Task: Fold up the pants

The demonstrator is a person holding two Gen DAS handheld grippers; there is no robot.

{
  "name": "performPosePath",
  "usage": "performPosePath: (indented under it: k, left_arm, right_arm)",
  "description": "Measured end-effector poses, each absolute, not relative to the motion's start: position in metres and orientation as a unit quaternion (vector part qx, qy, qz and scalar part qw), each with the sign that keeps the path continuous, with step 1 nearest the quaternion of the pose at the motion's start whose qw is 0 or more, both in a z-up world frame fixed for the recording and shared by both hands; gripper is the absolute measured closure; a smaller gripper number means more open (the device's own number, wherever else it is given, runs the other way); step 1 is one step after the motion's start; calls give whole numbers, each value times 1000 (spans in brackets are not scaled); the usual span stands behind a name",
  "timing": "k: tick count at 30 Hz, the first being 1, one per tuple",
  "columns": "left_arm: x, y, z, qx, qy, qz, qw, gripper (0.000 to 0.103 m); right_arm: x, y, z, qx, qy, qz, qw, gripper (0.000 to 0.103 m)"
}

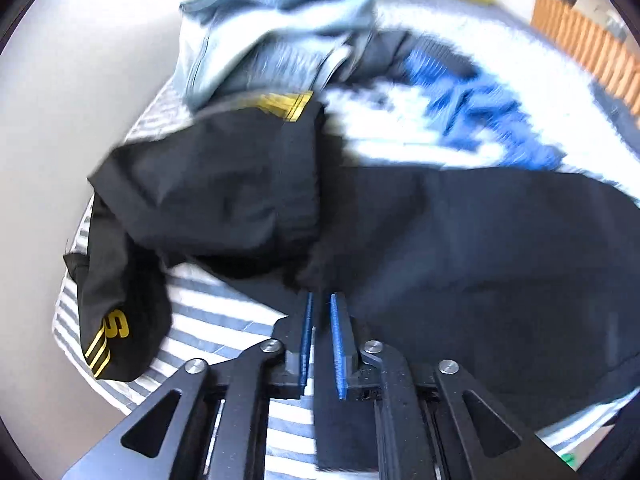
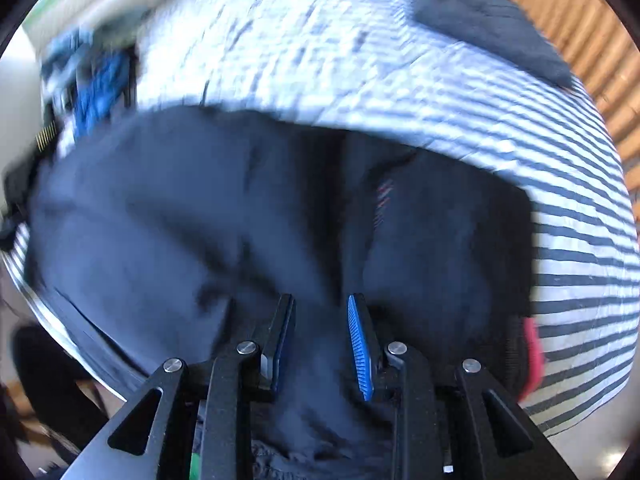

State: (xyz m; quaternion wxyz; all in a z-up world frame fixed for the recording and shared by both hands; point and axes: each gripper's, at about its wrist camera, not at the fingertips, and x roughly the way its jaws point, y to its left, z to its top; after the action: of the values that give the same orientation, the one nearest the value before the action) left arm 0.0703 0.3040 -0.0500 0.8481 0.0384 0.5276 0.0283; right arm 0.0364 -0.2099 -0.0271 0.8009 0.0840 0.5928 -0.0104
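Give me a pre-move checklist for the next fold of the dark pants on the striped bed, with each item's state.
1. Left claw closed on the dark pants: cannot tell; pads nearly together, cloth at their tips.
2. Right claw gripping: not ok; jaws apart over the cloth.
3. Pants flat: not ok; creased and bunched.
4. Fold area free: not ok; black garment with yellow print touches the pants.
5. Light blue jeans clear of the pants: ok.
6. Images sharp: not ok; motion blur.

A: Dark navy pants sprawled flat across the striped bed, fabric rumpled.

B: And from the right wrist view, one end shows a red lining at the bed's edge, creases running lengthwise.
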Motion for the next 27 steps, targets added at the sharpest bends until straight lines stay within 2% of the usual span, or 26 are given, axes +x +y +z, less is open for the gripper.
performPosePath:
  k: [4,12,17,20,24,27]
  left_arm:
    - [53,241,-23,68,507,-83,855,91]
    - [14,93,-21,138,513,-292,796,76]
    - [-30,19,-28,221,491,-359,762,47]
    - [-35,-12,-42,251,490,-377,745,46]
    - [-37,-40,-59,272,493,-385,731,46]
    - [-36,-54,-70,283,496,-392,722,46]
  right_arm:
    - [24,-232,-10,99,577,-25,810,78]
    - [9,-211,-28,66,606,16,792,78]
    - [-19,-196,-17,26,606,42,794,75]
    - [-30,-208,-13,9,601,16,799,65]
    - [-44,-261,-7,122,591,-29,797,65]
    - [-53,-286,-7,157,587,-67,791,65]
